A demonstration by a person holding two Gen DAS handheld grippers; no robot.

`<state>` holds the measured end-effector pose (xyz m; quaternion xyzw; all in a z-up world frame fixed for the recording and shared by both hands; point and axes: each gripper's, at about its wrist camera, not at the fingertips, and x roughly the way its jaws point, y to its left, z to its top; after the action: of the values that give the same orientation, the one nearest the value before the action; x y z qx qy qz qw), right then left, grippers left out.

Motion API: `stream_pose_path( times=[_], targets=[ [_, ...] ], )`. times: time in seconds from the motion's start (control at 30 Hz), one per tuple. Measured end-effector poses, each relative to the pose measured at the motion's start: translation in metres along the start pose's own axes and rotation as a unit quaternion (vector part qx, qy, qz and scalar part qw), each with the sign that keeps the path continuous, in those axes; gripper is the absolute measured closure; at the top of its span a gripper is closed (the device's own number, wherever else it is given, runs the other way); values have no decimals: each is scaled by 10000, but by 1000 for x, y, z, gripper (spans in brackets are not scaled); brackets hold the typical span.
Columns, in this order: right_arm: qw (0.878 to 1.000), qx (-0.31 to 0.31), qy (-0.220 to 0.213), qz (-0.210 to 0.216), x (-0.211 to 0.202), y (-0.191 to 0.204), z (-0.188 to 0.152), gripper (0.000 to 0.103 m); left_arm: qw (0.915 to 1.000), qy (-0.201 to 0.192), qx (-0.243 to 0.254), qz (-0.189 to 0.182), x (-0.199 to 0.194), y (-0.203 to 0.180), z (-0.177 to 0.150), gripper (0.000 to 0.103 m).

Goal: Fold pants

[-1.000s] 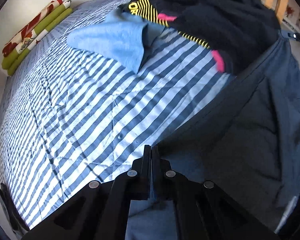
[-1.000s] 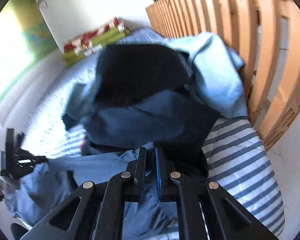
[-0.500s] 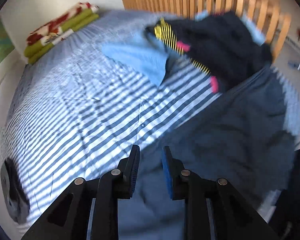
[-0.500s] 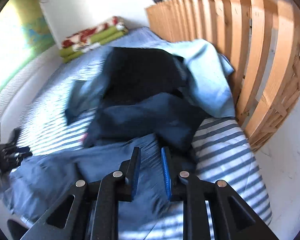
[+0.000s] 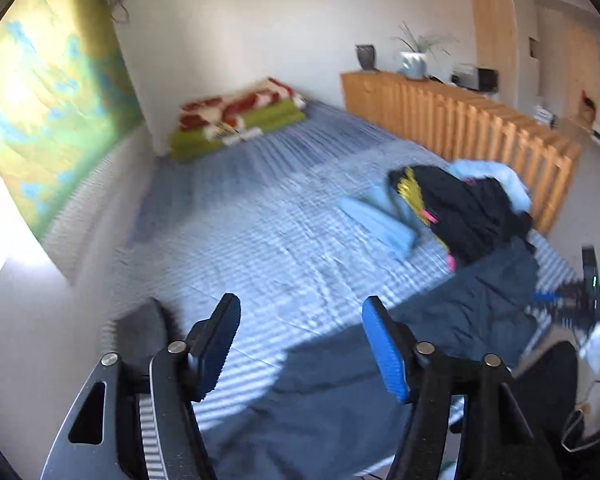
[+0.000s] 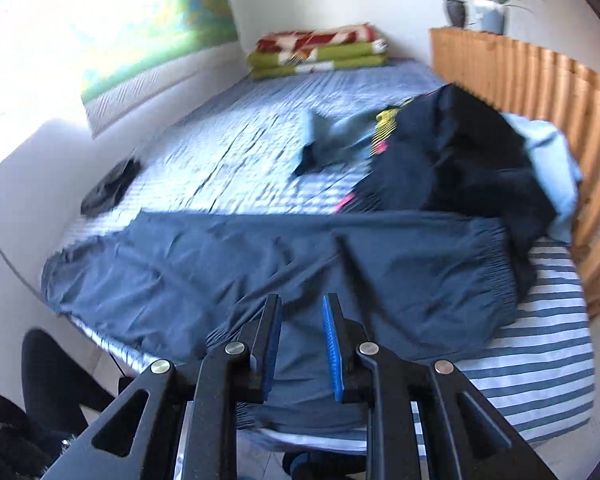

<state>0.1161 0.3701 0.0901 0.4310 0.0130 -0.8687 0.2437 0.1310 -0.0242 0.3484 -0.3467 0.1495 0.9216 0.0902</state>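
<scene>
Above pants [image 6: 284, 264], both tools opening (nothing between jaws).

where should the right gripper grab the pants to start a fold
Probably the elastic waistband, pinching its near corner and coming in from the bed's near edge. The pants lie flat across the bed with that gathered end on the right gripper's side; its jaws are opening and empty.

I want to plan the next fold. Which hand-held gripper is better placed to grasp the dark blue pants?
Probably the right hand-held gripper: its opening jaws hang empty, low over the dark blue pants. The left hand-held gripper, also opening and empty, looks higher up.
</scene>
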Motion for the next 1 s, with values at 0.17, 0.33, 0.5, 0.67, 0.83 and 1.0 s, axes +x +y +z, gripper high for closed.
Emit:
stream_pose_path(
  times=[0.17, 0.33, 0.5, 0.67, 0.83, 1.0],
  targets=[
    [9964, -644, 532, 115, 39, 49, -16, 65, 9997, 230, 69, -80, 56, 0, 0, 33],
    [9820, -1731, 744, -165, 66, 107, -43, 51, 9894, 1242, 514, -546, 180, -45, -56, 33],
    [9452, -2981, 824, -1047, 91, 143, -72, 44, 9754, 1894, 924, -647, 274, -87, -110, 33],
    [9360, -3118, 1001, -1290, 101, 134, -76, 45, 9676, 2251, 871, -737, 322, -107, -138, 33],
    [9535, -2462, 1339, -1108, 87, 87, -56, 81, 9648, 2322, 921, -817, 325, -111, -156, 33],
    [9815, -1302, 899, -1078, 39, 20, -25, 99, 9652, 2310, 845, -888, 327, -108, -156, 33]
  ],
)
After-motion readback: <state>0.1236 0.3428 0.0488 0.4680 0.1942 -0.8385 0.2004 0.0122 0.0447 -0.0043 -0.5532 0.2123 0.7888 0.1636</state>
